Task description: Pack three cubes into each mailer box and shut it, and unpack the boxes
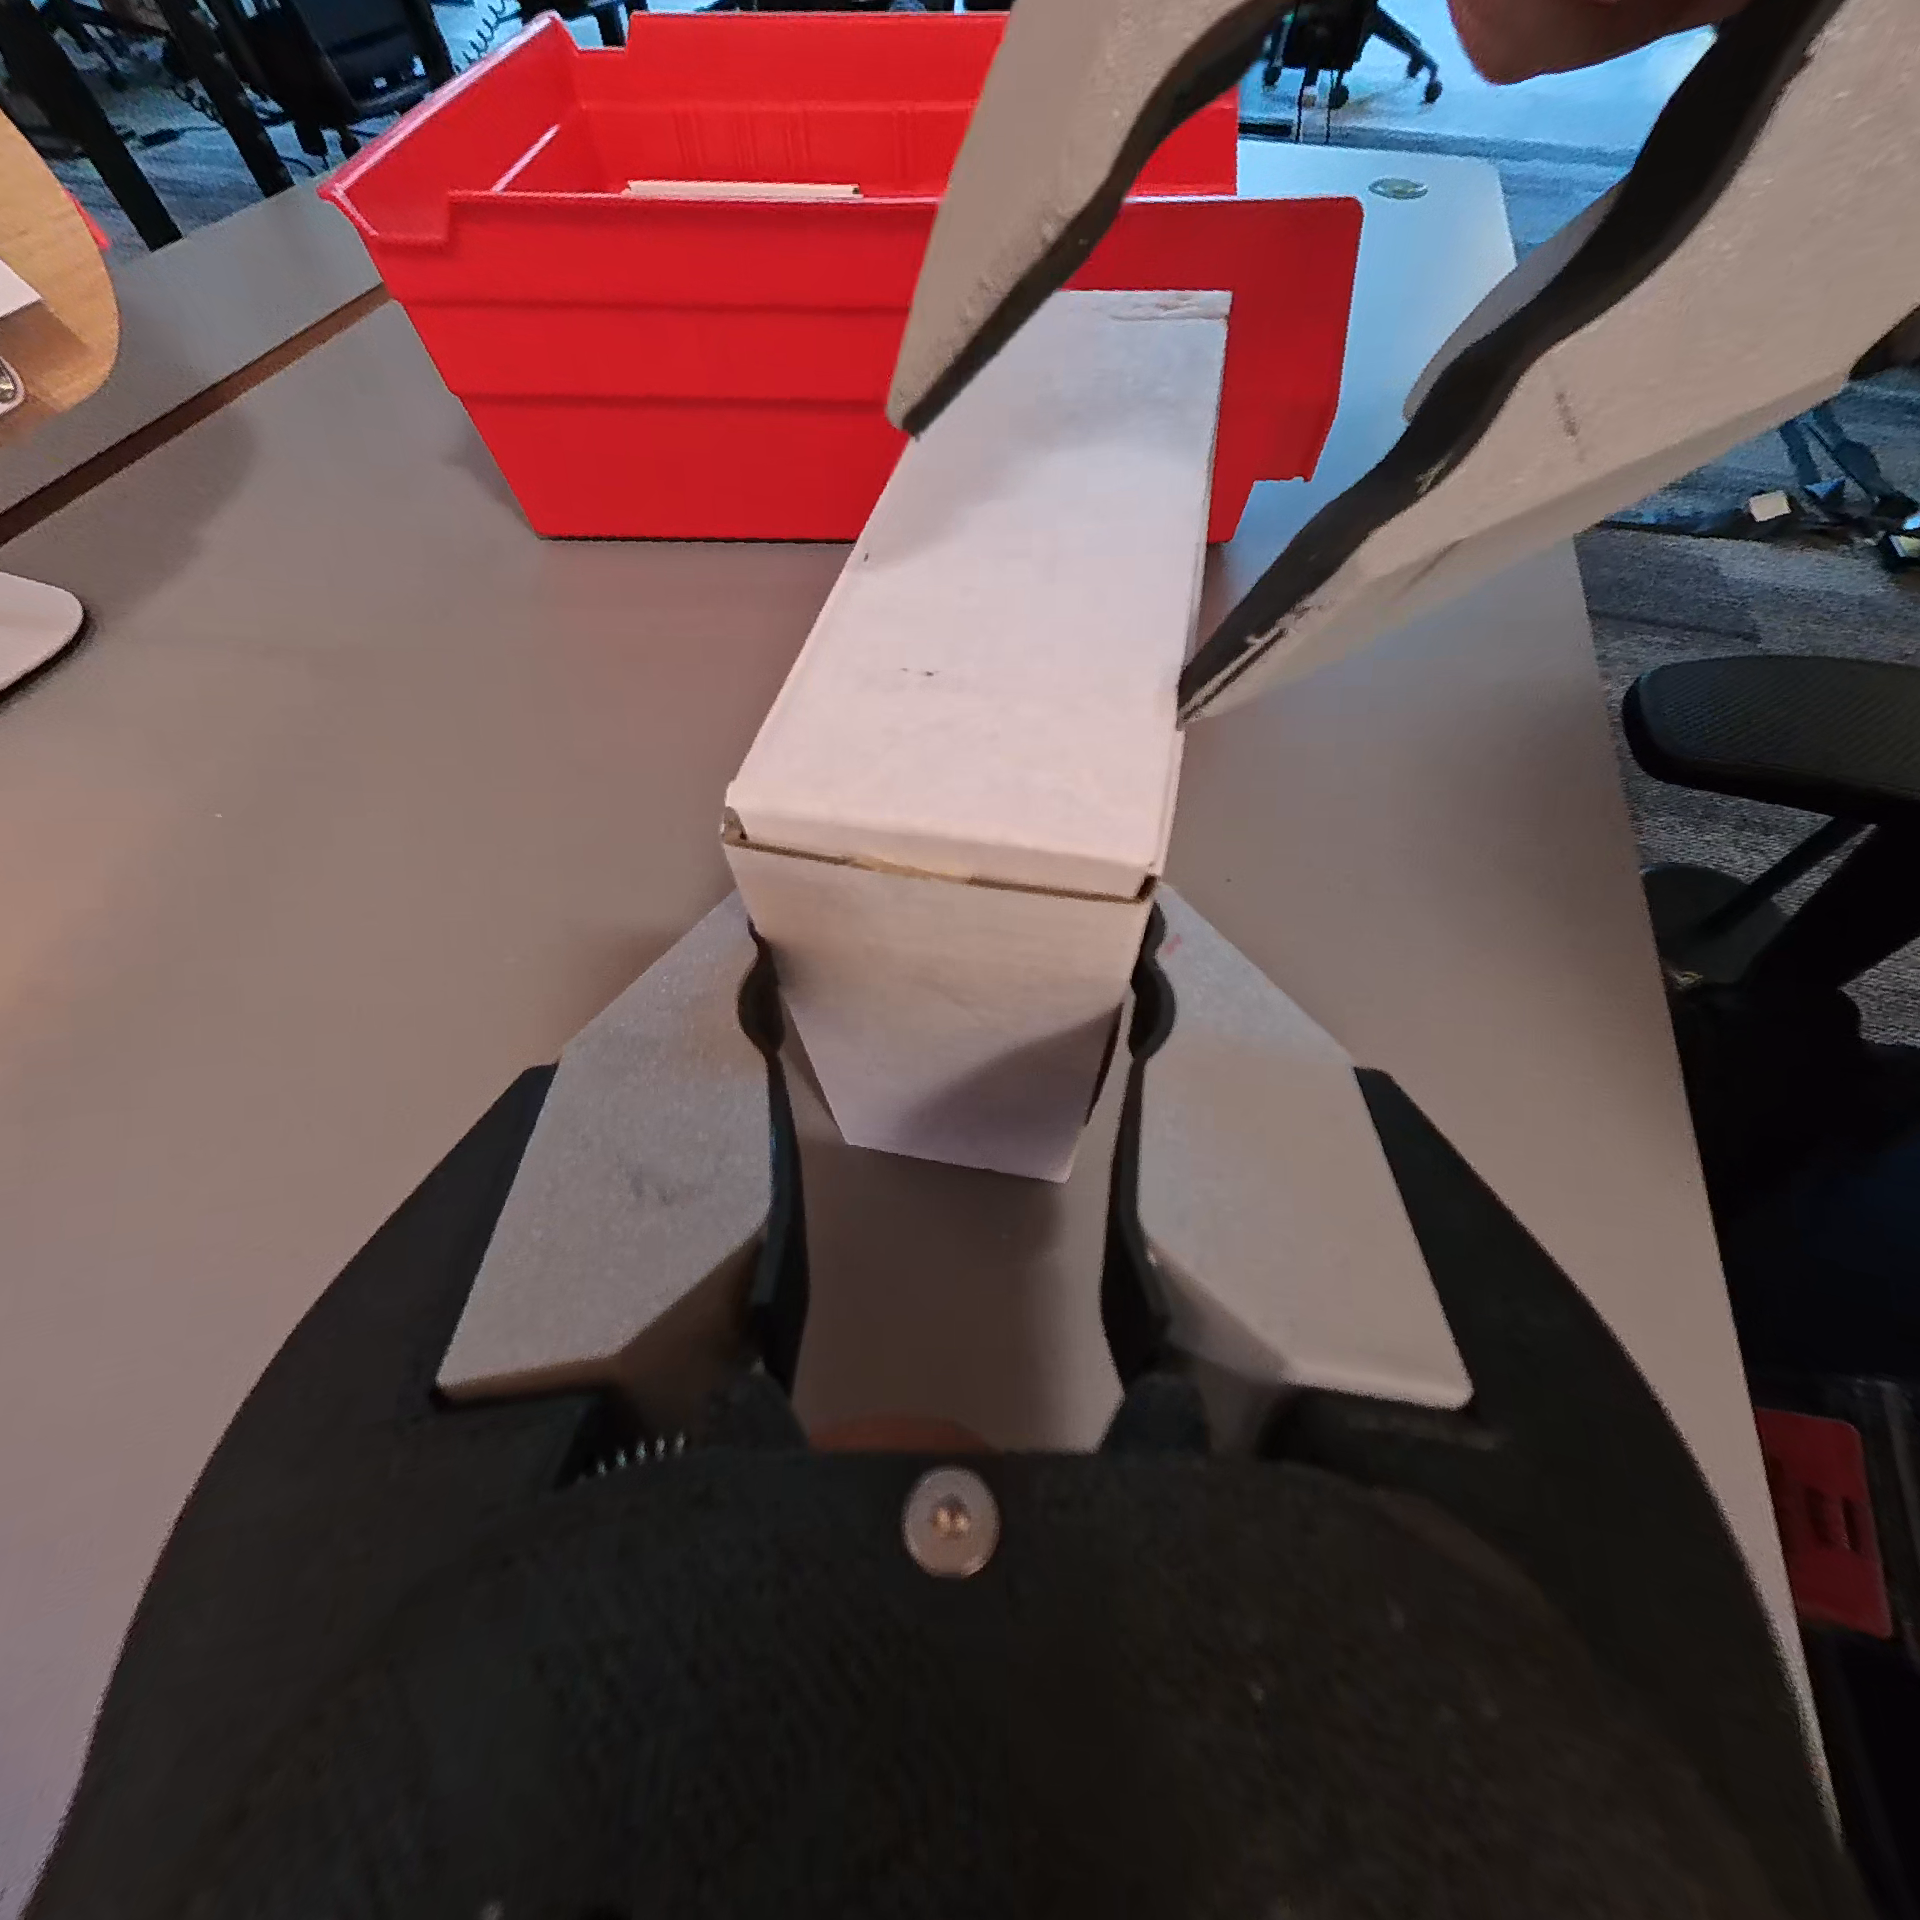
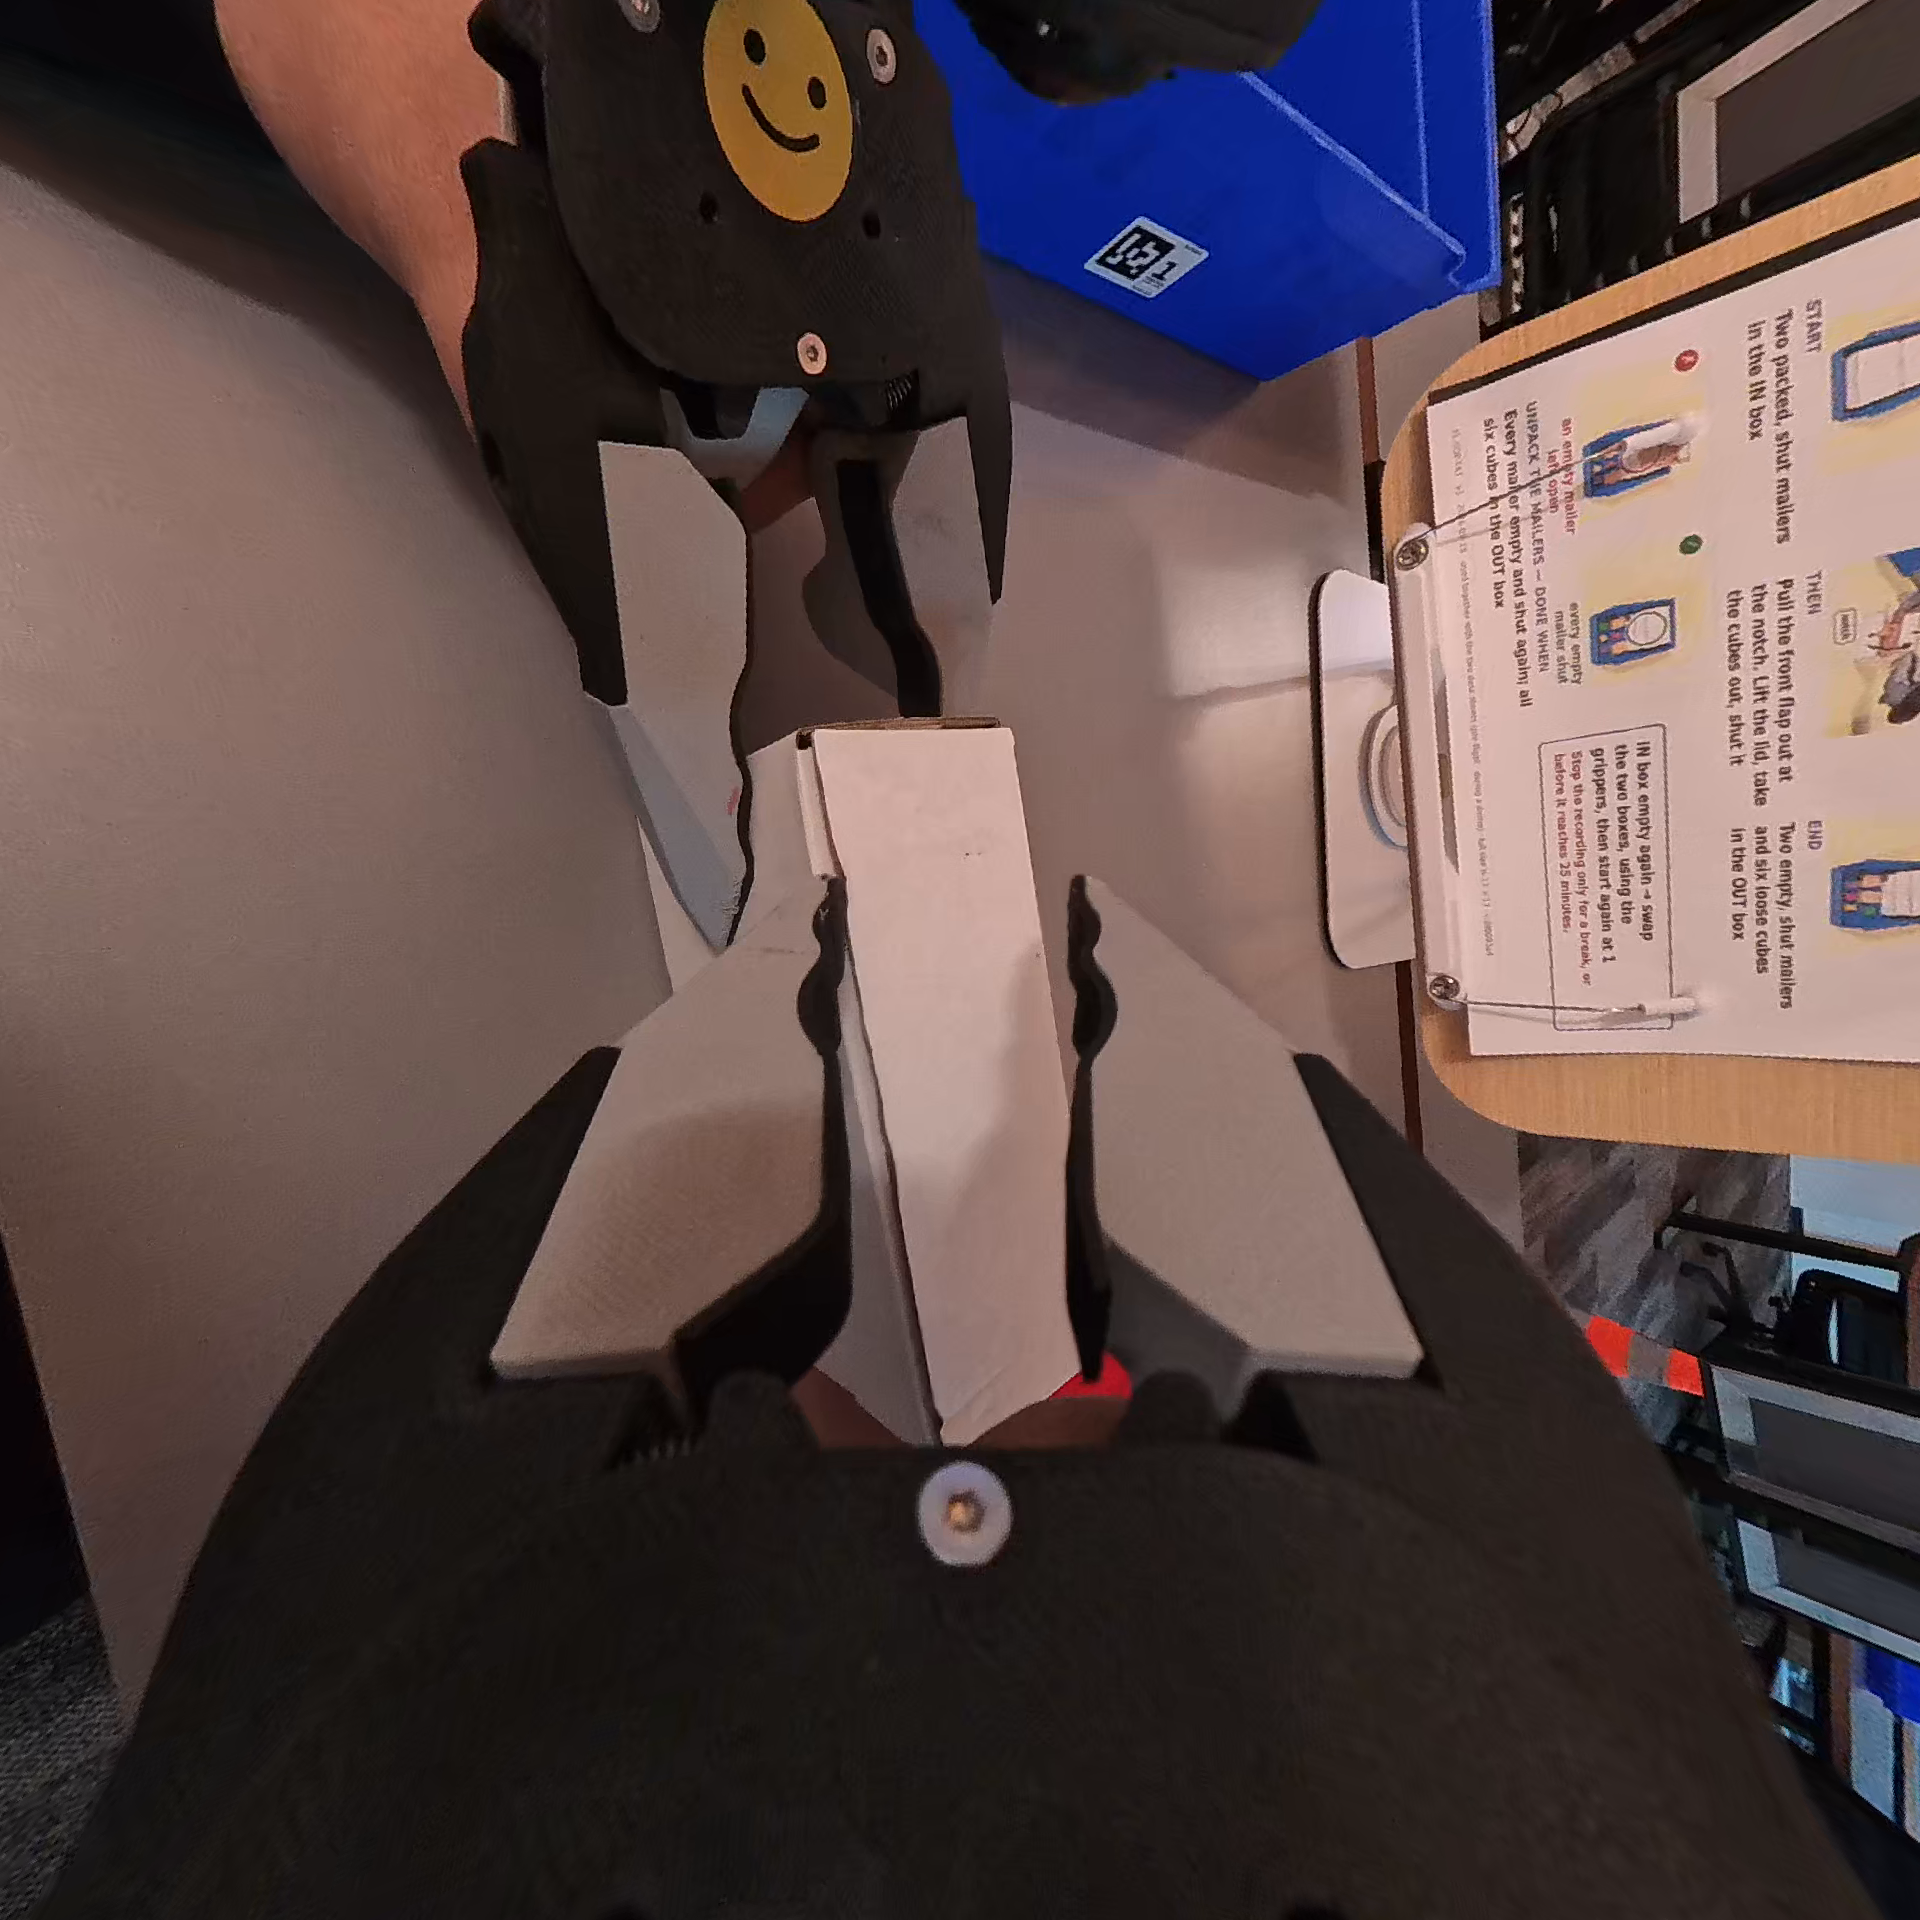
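The left gripper point(image 1: 951, 966) is clamped on the near end of a shut white mailer box point(image 1: 997, 665), its two fingers pressed against the box's side walls. The box is held above the grey table point(image 1: 364, 831), lengthwise toward a red bin point(image 1: 665, 343) beyond it. The right gripper point(image 2: 956, 904) straddles the box's far part with its fingers apart; one tip touches the box's edge. A blue bin point(image 2: 1226, 156) and an instruction sheet point(image 2: 1662, 675) lie near.
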A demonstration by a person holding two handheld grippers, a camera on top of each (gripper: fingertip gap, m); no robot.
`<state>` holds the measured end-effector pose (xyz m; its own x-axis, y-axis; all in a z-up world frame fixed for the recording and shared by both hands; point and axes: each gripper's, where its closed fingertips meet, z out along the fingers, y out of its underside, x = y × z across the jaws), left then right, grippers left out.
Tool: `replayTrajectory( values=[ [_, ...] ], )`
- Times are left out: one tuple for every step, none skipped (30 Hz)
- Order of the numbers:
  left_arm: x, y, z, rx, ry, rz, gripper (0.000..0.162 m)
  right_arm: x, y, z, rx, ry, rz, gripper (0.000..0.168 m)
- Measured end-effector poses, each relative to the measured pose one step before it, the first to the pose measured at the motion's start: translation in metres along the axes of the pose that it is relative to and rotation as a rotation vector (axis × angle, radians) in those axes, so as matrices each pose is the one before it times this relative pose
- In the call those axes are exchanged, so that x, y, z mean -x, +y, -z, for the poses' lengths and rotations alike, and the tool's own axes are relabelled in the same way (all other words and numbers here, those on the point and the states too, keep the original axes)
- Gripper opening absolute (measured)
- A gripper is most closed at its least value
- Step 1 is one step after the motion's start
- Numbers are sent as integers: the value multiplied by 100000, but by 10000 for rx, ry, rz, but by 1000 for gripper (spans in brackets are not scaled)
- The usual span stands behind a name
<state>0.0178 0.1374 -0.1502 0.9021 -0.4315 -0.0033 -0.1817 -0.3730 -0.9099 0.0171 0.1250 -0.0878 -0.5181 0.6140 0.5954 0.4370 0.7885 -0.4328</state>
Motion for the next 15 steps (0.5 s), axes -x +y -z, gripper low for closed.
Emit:
replayTrajectory(
  values=[
    [-21,15,9,0,5,-38,65,-16,-54,0,-7,126,39,41],
    [1,4,3,3,-21,-22,65,-34,-39,6,-8,220,74,40],
    [37,1,12,6,-32,25,65,-96,-29,8,-2,354,94,40],
    [73,-6,25,4,-29,69,65,-194,-20,22,37,511,121,40],
    [105,-8,25,12,-32,132,65,-144,-8,24,81,566,257,38],
    [87,-18,2,14,-35,115,65,-124,-41,41,112,639,432,36],
    [65,-40,-2,7,-25,114,65,-101,-93,28,132,688,588,34],
    [25,-36,4,0,16,110,65,-39,-102,-12,149,634,628,31],
    [36,-21,16,-1,5,104,65,-32,-110,-39,144,551,526,29],
    [45,-5,25,-1,-3,84,65,-14,-115,-55,100,419,404,26],
    [53,17,65,3,-15,54,65,52,-104,-94,9,243,253,23],
    [88,8,78,-1,-35,51,65,113,-65,-115,-42,52,75,19],
    [79,15,66,-1,-33,37,65,88,-53,-163,-19,-98,-86,17],
    [-6,13,22,10,-13,-35,65,223,-35,-187,5,-320,-178,12],
    [-80,29,-22,23,-37,-160,65,630,-51,-177,18,-663,-189,1]
  ],
)
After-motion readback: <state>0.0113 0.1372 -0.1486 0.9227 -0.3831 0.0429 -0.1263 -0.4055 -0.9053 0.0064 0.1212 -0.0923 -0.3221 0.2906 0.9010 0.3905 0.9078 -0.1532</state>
